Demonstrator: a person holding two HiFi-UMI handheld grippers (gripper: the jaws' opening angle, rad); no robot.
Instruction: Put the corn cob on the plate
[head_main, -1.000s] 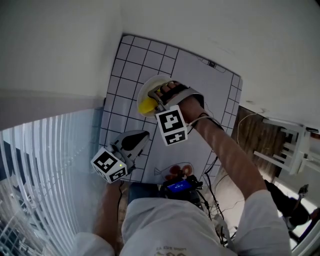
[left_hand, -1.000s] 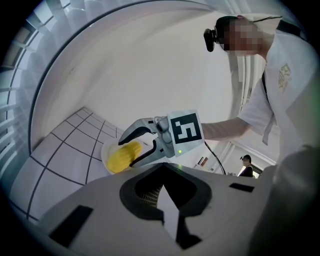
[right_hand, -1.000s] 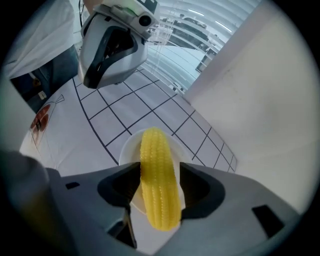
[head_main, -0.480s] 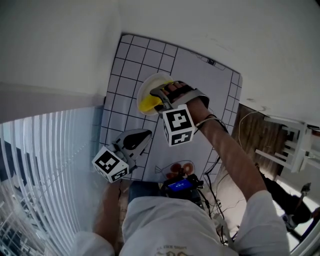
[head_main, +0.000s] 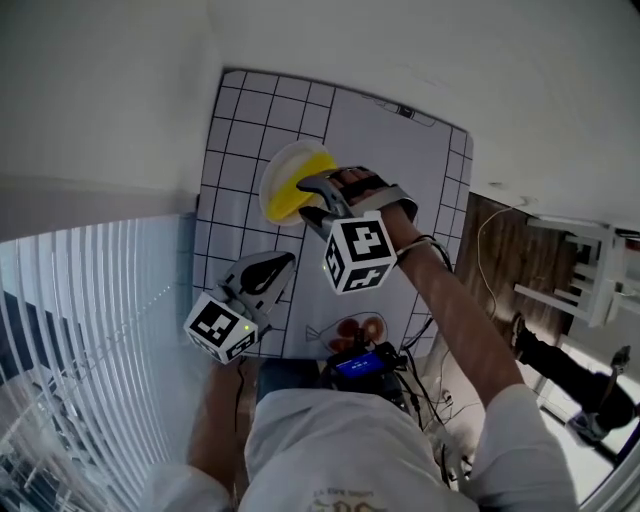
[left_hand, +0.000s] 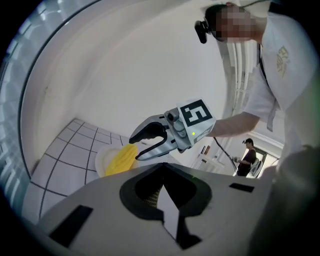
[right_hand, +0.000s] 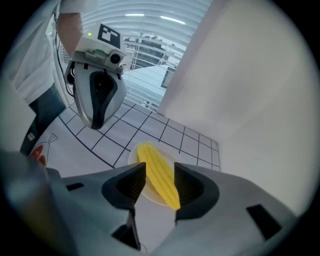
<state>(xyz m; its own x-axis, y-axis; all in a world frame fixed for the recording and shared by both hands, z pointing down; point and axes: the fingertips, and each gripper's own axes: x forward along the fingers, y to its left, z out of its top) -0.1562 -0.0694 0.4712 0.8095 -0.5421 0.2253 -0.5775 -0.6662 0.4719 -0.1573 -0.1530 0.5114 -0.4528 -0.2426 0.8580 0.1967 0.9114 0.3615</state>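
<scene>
As rt tongs (head_main: 305, 198) just narrowed, empty, corn cob (right_hand: 159, 174) lies below on plate (head_main: 279, 166).

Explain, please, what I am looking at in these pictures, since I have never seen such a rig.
A person holds a hand-held gripper in each hand. One picture comes from a camera on the head, looking down; the other two from cameras riding on each gripper. On the gridded table lies a white plate with a yellow corn cob on it. The right gripper hangs just above the cob; its jaws have just been closing but stand apart, gripping nothing. The left gripper hovers nearby, jaws shut and empty.
</scene>
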